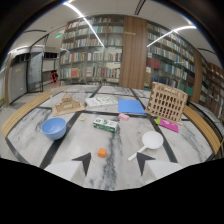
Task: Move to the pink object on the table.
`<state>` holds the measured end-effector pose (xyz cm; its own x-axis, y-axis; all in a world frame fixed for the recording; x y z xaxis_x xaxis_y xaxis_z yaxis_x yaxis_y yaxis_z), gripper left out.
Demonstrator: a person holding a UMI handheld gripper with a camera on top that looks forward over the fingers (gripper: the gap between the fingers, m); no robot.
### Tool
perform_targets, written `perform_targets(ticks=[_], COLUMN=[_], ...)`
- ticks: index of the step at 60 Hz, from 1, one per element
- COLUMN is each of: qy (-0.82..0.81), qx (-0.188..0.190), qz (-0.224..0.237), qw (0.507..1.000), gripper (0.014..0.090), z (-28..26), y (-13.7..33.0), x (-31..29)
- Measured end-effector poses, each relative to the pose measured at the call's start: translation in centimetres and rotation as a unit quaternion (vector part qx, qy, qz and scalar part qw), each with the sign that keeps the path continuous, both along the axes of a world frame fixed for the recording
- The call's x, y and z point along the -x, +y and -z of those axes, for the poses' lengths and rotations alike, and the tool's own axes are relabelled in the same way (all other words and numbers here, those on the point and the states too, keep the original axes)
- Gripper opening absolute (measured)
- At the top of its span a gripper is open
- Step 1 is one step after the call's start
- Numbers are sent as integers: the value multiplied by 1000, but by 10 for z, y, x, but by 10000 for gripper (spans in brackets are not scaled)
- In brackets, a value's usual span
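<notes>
A small pale pink block (123, 116) lies on the marble table (195, 145), far beyond my fingers, just behind a green and white carton (106, 124) and in front of a blue folder (131, 106). A flat magenta card (169, 125) lies further right, by the wooden lattice crate (167, 102). My gripper (113, 162) is open and holds nothing. Its two dark fingertips (84, 162) hover low over the near part of the table. A small orange cube (102, 152) sits just ahead of them, in line with the gap.
A blue bowl (54, 128) stands ahead to the left. A white round paddle (149, 141) lies ahead of the right finger. A wooden model (67, 105) and printed sheets (101, 101) lie at the back. Bookshelves fill the room behind.
</notes>
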<state>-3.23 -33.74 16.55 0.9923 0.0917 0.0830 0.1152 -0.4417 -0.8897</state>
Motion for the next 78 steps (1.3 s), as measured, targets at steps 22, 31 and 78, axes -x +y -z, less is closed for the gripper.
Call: perform_targets(ticks=[22,31,78], qy=[-2,-3,13], qx=[3,4,57], qz=[23,30,25], qw=[1000,1000,998], gripper=[860,860,858], z=[-4,-6,91], y=[64,129,360], x=[-50,-69,-67])
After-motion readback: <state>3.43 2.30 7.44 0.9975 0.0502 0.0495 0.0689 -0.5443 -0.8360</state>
